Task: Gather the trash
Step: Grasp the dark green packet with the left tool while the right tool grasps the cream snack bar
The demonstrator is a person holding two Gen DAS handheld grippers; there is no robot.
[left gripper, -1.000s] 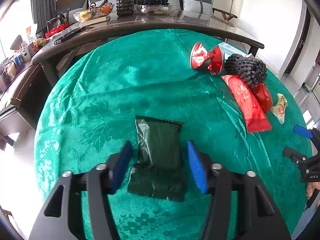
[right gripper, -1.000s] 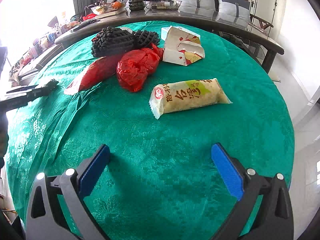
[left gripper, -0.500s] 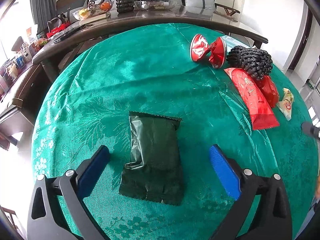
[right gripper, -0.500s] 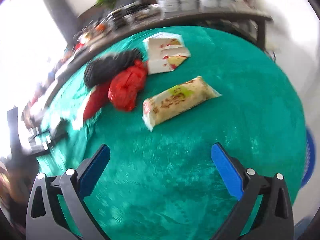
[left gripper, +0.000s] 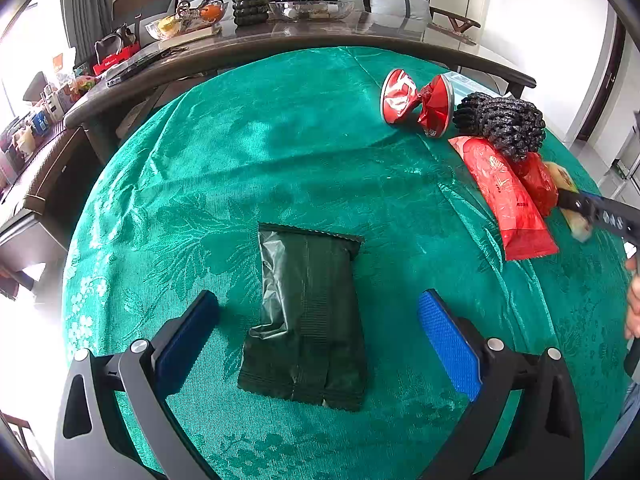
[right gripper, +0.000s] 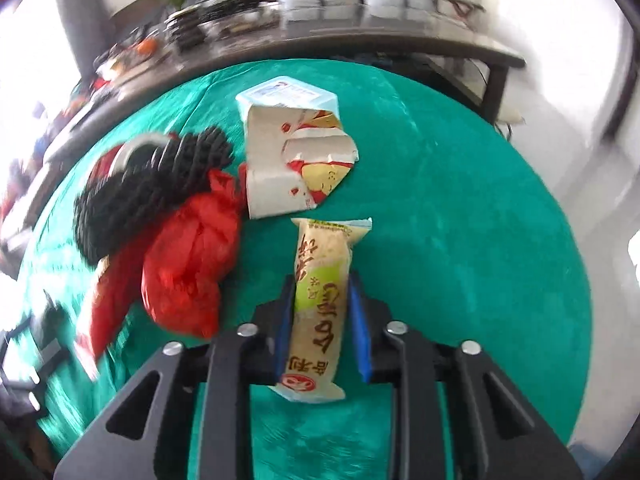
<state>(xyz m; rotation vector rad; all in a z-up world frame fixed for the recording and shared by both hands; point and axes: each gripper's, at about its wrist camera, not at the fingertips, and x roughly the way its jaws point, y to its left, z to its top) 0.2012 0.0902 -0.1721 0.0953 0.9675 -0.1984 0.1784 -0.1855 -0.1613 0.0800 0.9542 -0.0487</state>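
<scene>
A dark green wrapper [left gripper: 308,312] lies flat on the green tablecloth [left gripper: 280,152]. My left gripper [left gripper: 318,300] stands open over it, one blue pad on each side and neither touching. In the right wrist view my right gripper [right gripper: 320,284] is shut on a beige snack packet [right gripper: 324,248], which lies lengthwise between the pads. The left wrist view shows that gripper [left gripper: 600,216] at the far right edge, over the packet [left gripper: 576,220].
A crushed red can [left gripper: 416,104], black mesh [left gripper: 500,124], a long red wrapper [left gripper: 504,196] and a red plastic bag [right gripper: 188,272] lie grouped beside a torn carton [right gripper: 292,152]. A long dark table [left gripper: 320,40] with bowls stands behind. A hand [left gripper: 632,300] shows at the right.
My right gripper swung round onto the beige packet and shut on it. My left gripper opened wide from around the green wrapper, which stays on the cloth.
</scene>
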